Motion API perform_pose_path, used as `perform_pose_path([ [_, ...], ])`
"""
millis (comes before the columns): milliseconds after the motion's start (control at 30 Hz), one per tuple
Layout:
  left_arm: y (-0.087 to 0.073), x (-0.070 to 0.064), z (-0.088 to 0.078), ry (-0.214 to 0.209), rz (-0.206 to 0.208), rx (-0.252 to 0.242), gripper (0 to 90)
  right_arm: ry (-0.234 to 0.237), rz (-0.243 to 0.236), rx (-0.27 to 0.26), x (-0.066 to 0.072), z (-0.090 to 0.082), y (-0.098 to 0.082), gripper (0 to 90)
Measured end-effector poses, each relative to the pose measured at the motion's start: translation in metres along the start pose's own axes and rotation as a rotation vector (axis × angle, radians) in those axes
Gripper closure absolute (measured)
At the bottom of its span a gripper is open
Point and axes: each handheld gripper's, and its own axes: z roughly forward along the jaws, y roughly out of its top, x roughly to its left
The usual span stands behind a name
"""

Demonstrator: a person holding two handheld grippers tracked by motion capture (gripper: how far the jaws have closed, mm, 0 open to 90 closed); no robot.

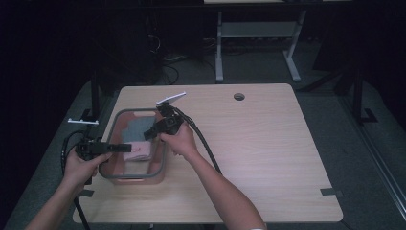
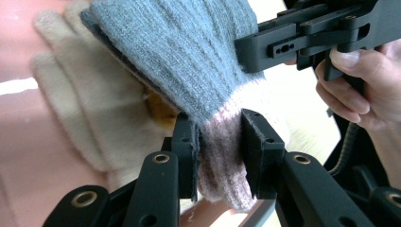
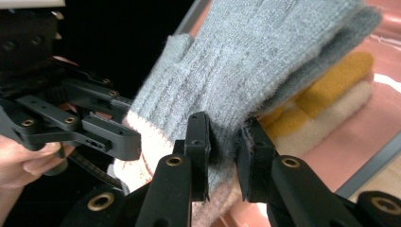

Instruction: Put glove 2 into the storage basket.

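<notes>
High view. Tabletop, pale wood. At left of centre: bin, clear pinkish walls, grey rim. Inside it, a grey glove with pink cuff. Left tool enters over the bin's left wall, left of centre in the frame; right tool comes in over the right rim, cable trailing to the lower right. Both hands work low over the bin.

Left gripper view. Left tool clenched on the glove's pink cuff, knit pinched between both pads. Grey glove stretches to the upper middle of the frame. Cream glove lies under it at left, with a yellow patch between the two. Right tool's black jaw shows at upper right, held by a hand.

Right gripper view. Right tool grasps the grey glove just above the cuff; the knit bunches between the pads. Yellow glove and cream glove are stacked beneath at right, on the bin floor. Left tool at left of frame.

Handling note, as judged: the grey glove seems to be going down onto the stack. Keep both grips level so it lies flat, lower it until the knit rests on the pile, and release only then.
</notes>
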Motion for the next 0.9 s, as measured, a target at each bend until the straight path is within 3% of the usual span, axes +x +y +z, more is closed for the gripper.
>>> perform_pose_path([
  [100,-0.003,0.003,0.003,0.02,0.0,0.019,68.9,-0.023,-0.001,0.016,-0.001,0.005,-0.001,74.5],
  [233,-0.005,0.006,0.008,0.077,0.004,0.046,68.9,-0.075,-0.008,0.032,-0.002,0.005,-0.002,73.1],
  [467,-0.007,0.007,0.014,0.163,0.024,0.082,66.7,-0.08,-0.013,0.002,-0.003,-0.007,-0.003,72.7],
  [733,0.001,-0.002,0.008,0.201,0.047,0.031,50.2,-0.076,-0.009,-0.04,-0.008,-0.028,-0.007,72.0],
  [900,0.009,-0.011,0.003,0.204,0.062,0.006,49.1,-0.07,-0.005,-0.063,-0.01,-0.041,-0.011,70.7],
])
